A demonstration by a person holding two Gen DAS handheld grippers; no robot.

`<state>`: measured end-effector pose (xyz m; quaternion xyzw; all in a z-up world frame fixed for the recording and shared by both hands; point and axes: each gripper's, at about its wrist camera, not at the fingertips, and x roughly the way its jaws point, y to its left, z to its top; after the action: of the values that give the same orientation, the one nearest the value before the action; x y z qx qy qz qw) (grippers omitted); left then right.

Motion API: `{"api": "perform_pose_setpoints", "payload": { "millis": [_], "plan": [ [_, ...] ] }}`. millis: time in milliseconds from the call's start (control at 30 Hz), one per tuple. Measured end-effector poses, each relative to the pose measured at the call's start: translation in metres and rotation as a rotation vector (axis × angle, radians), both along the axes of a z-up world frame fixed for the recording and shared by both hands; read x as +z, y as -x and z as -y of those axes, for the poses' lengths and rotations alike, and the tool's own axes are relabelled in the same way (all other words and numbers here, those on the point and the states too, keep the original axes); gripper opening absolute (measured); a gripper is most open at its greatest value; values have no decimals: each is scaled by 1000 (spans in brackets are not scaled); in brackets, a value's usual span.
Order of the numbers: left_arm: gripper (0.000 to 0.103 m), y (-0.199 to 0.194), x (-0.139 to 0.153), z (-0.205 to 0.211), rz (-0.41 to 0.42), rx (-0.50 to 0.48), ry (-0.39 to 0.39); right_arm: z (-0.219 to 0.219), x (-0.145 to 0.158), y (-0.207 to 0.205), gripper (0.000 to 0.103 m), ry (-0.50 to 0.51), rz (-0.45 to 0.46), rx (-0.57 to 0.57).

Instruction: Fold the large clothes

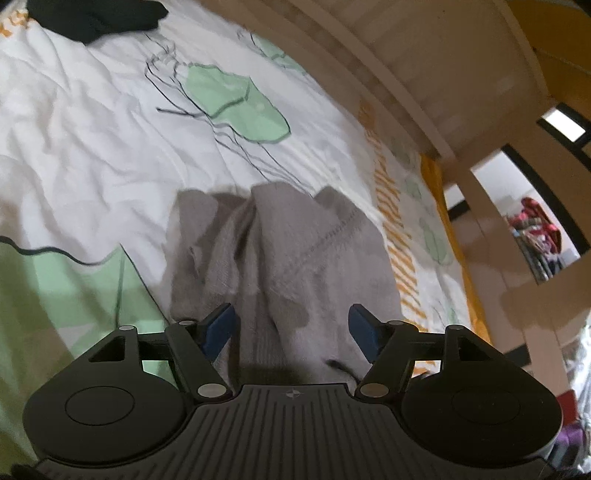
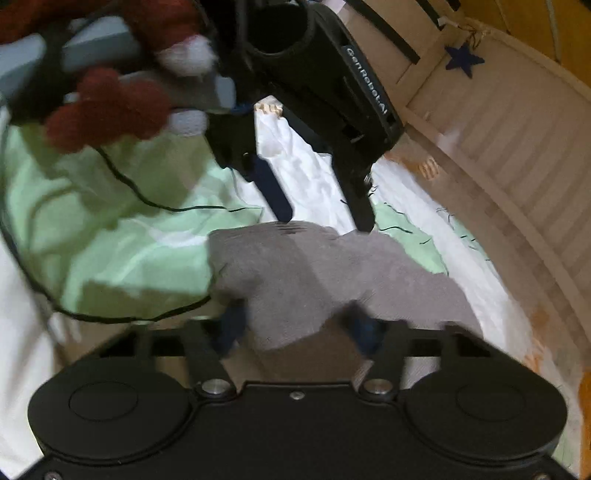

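Note:
A grey knitted garment lies bunched on the white and green bed cover. In the left wrist view my left gripper stands open just above its near part, with its blue pads on either side of the cloth and clear of it. The right wrist view shows the same grey garment reaching back between my right gripper's blurred fingers, which stand apart; the cloth's edge drapes over their tips. The left gripper hangs open over the garment's far edge.
A black garment lies at the far end of the bed. The beige slatted bed frame curves along the right. A red fuzzy sleeve with white cuffs and a black cable are at upper left.

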<state>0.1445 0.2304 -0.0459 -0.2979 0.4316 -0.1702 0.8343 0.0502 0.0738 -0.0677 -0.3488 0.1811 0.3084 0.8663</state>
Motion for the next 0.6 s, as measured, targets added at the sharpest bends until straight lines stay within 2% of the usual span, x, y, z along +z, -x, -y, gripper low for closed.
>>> {"api": "perform_pose_setpoints", "payload": {
  "millis": [33,67,133,200,267,367,467,533,600],
  "plan": [
    [67,-1,0,2,-6,-11,9,3,5,-3,15,-36,-9,-9],
    [69,-3,0,3,-8,-21,20,10,13,-8,15,-114,-33,-30],
    [75,-6,2,4,-4,-22,52,35,34,-20,15,-341,-123,-99],
    [76,-14,0,6,-11,-18,87,59,43,-32,15,-496,-214,-164],
    [77,-26,-3,11,-31,-23,94,79,46,-38,15,-599,-272,-205],
    [77,-43,-13,22,-67,-39,77,89,44,-39,15,-633,-304,-217],
    [77,-57,-25,26,-97,-32,124,86,42,-35,15,-631,-317,-191],
    [75,-65,-29,27,-93,-19,153,85,40,-31,15,-619,-319,-173],
    [73,-69,-28,28,-69,-17,150,80,37,-29,15,-599,-320,-157]
  ]
}}
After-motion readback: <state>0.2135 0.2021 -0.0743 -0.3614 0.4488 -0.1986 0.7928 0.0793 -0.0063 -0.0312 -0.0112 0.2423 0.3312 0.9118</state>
